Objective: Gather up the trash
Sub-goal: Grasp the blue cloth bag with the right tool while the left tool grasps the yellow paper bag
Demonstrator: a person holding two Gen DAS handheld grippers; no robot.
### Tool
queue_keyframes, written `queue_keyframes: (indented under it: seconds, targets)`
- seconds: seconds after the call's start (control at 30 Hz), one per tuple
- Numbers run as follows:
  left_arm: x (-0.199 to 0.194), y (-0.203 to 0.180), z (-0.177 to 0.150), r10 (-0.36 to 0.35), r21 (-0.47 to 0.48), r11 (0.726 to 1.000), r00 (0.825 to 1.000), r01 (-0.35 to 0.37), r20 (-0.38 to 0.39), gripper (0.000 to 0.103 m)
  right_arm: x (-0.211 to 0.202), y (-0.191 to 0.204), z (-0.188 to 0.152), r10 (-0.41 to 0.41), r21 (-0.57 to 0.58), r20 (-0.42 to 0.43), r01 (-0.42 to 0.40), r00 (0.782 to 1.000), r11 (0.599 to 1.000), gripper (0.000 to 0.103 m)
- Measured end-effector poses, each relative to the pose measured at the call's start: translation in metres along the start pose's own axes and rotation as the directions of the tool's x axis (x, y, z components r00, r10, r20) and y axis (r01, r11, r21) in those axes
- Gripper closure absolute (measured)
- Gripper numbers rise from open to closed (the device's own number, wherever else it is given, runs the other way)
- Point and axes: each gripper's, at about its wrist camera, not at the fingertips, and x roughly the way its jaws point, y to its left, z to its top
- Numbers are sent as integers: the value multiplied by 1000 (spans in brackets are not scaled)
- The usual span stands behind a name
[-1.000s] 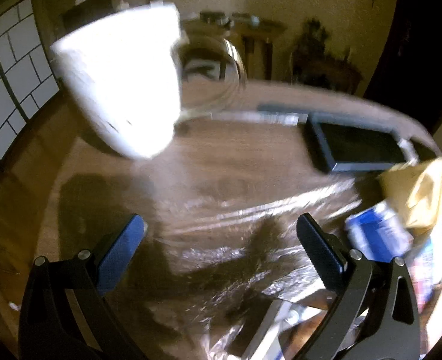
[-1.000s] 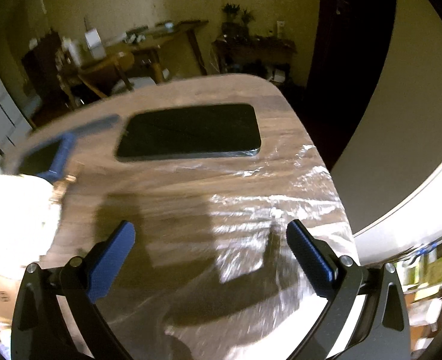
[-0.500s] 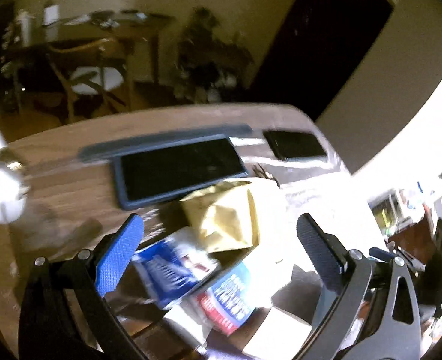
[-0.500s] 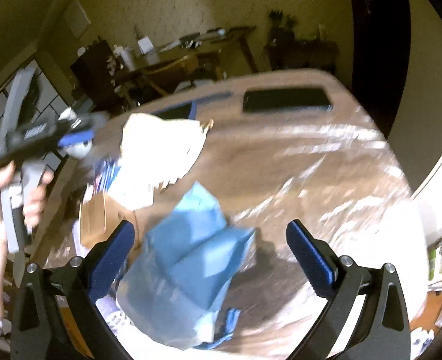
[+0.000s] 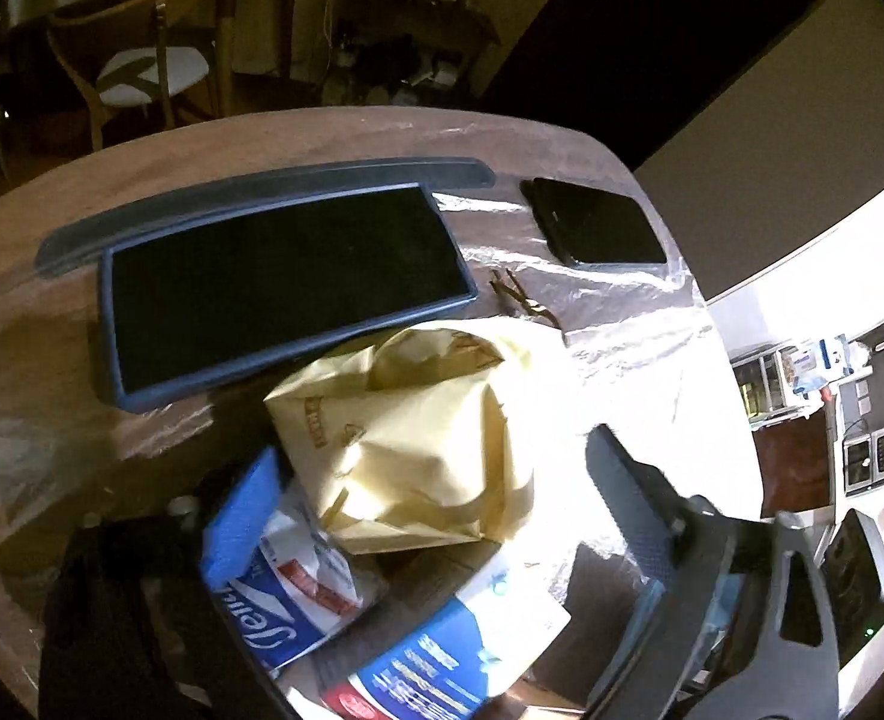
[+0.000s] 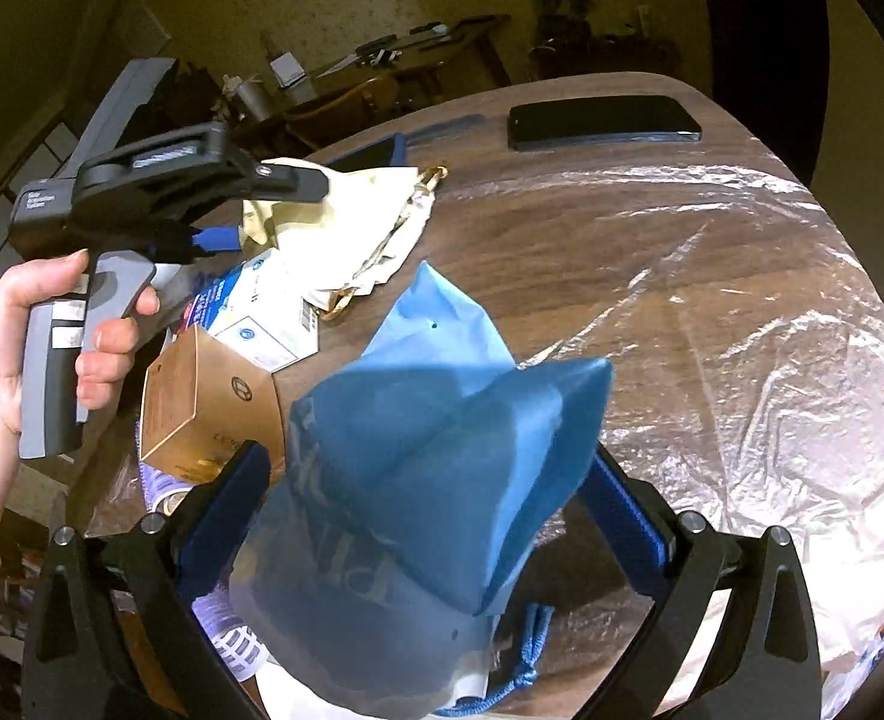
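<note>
A heap of trash lies on the wooden table (image 5: 34, 222): a crumpled yellow paper bag (image 5: 418, 432), blue-and-white wrappers (image 5: 298, 594) and a brown carton (image 6: 202, 396). My left gripper (image 5: 424, 498) is open, its fingers either side of the yellow bag; it also shows in the right wrist view (image 6: 262, 210). A blue drawstring bag (image 6: 430, 480) stands between the fingers of my open right gripper (image 6: 430, 492). Whether the pads touch it I cannot tell.
A dark tablet in a blue case (image 5: 280, 282) and a black phone (image 5: 598, 228) lie at the far side of the table. Clear plastic film (image 6: 742, 300) covers the right part of the table. Chairs and a desk stand beyond.
My left gripper has swung right from a white cup and glass to the trash heap. My right gripper has pulled back from the phone and now has the blue bag between its fingers.
</note>
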Motion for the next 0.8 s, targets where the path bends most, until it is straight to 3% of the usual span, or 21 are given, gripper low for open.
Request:
queue_keyframes:
  seconds: [0.03,0.1,0.23,0.3,0.5,0.63,0.8]
  targets:
    - [1,1,0,-9,-5,1000,1000,9,-6,27,0,0,1,5,-1,0,-5,1000,1000,10]
    - [3,4,-1,-49,-27,998,999,48,-21,39,1,0,2,16,-2,-4,-16,1000,1000,23]
    - [2,6,-3,-86,-46,995,996,85,-18,45,5,-5,4,63,10,-8,-63,998,998,40]
    - [-1,5,-3,-94,-44,995,996,93,-4,48,2,-8,5,72,9,4,-72,997,997,44]
    - [-25,-4,-3,-120,-29,992,989,123,90,49,-15,-21,14,42,2,64,-42,997,999,45]
    - [-49,-21,-7,-137,12,991,976,137,167,49,-25,-24,22,-42,-42,100,46,994,998,45]
    - [-74,-45,-24,-112,81,992,962,95,250,49,-35,-29,25,-99,-71,120,108,988,992,45]
